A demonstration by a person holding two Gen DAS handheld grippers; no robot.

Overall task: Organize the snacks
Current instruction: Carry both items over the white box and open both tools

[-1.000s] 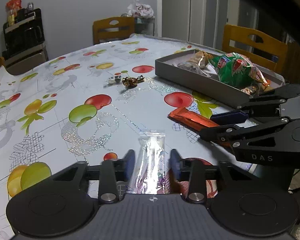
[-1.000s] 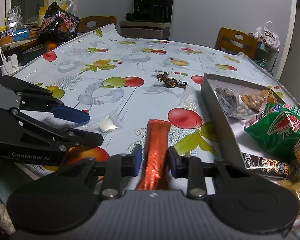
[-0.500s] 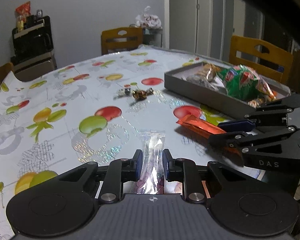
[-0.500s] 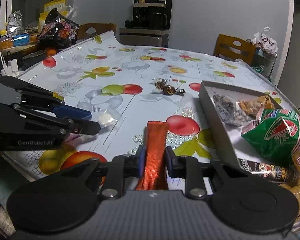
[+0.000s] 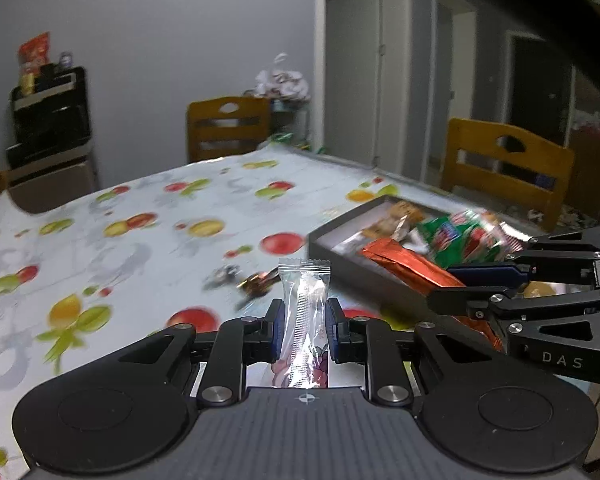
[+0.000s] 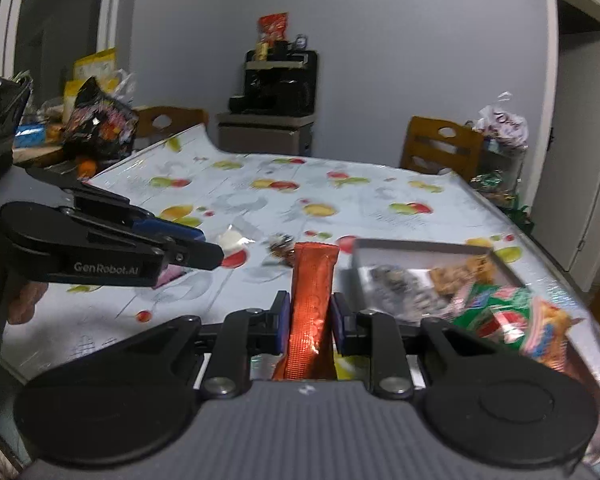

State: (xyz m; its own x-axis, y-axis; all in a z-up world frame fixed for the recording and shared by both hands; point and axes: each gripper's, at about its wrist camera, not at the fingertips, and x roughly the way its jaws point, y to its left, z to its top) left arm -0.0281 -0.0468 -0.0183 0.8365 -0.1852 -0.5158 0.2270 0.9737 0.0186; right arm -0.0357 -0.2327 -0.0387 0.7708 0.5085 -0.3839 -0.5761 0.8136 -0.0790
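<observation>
In my left gripper I have the clear plastic stick sachet clamped upright, and my right gripper is clenched on the orange foil snack bar; both hang clear of the fruit-patterned tablecloth. The shallow grey cardboard tray already holds a green crisp bag and some small nut packets, while two foil-wrapped sweets lie loose near its corner, so I judge about half is left. Both grippers point forward and slightly down, side by side, my right one nearest the tray.
</observation>
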